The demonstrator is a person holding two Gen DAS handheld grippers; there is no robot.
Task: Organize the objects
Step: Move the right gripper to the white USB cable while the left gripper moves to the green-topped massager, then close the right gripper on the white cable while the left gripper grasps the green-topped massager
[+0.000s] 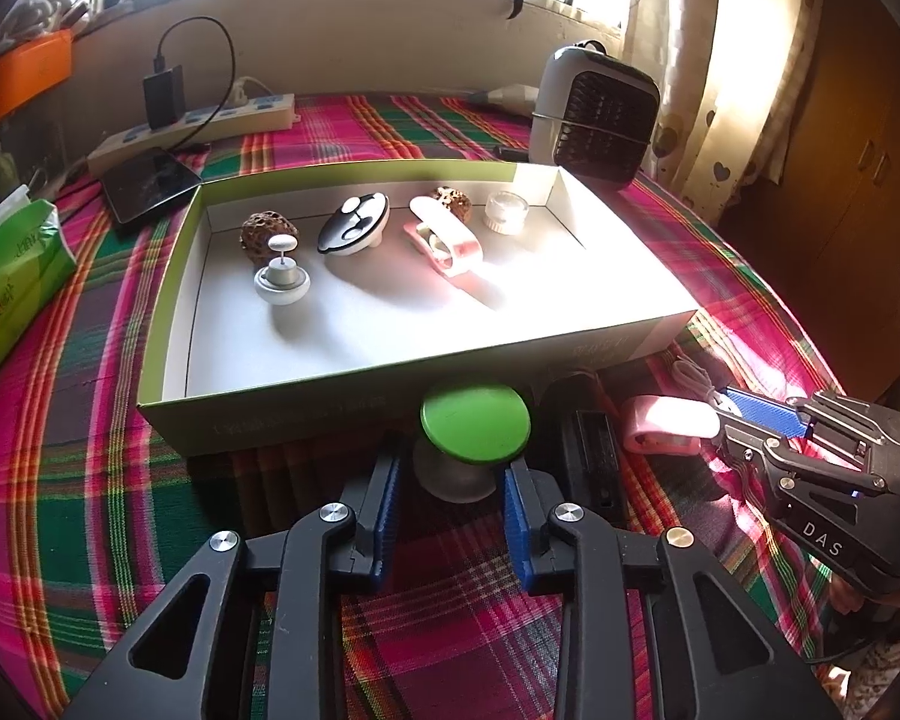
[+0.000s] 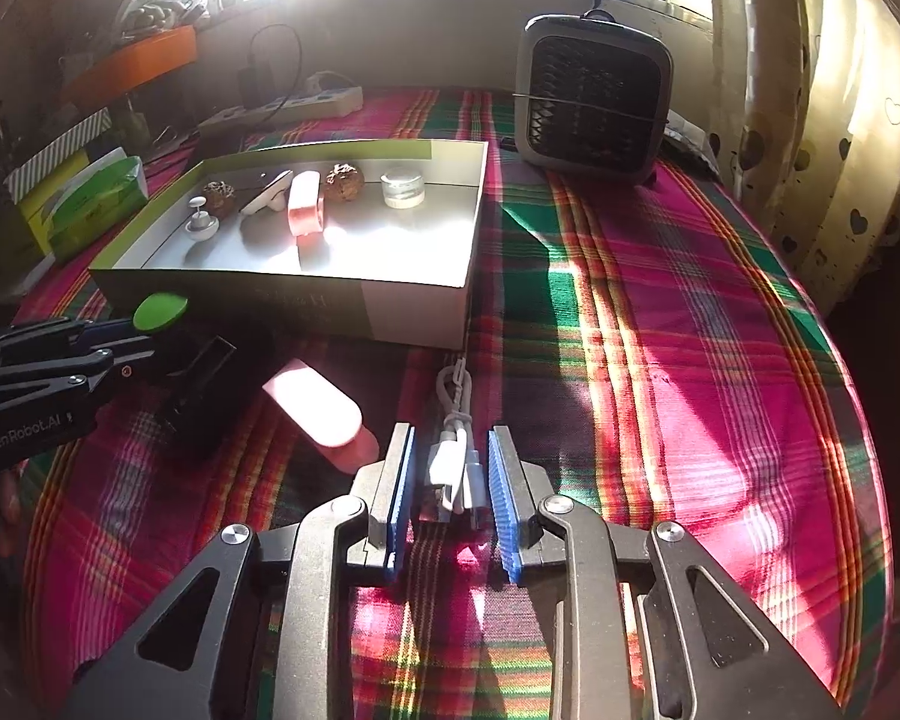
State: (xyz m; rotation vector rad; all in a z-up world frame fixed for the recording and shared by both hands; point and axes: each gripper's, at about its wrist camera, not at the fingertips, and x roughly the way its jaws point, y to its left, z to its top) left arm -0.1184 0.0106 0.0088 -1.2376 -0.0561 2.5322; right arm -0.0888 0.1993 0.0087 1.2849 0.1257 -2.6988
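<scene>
Your left tongs [image 1: 453, 471] are closed around the green-lidded jar [image 1: 475, 420], the blue pads [image 1: 390, 498] pressing its clear body from both sides just under the lid. The jar stands on the plaid-covered surface [image 1: 78, 480], right at the tips. The open box [image 1: 168, 276] lies just beyond those tips, and holds a row of small items along its far side. A black block [image 1: 588, 450] sits just to the right of your left tongs, with a pink clip [image 1: 666, 429] beyond it.

Your right tongs [image 2: 450, 441] are closed on the bundled white cable [image 2: 453, 462], which lies on the surface between the pads and runs forward past the tips towards the box's near corner. The pink clip is just to their left.
</scene>
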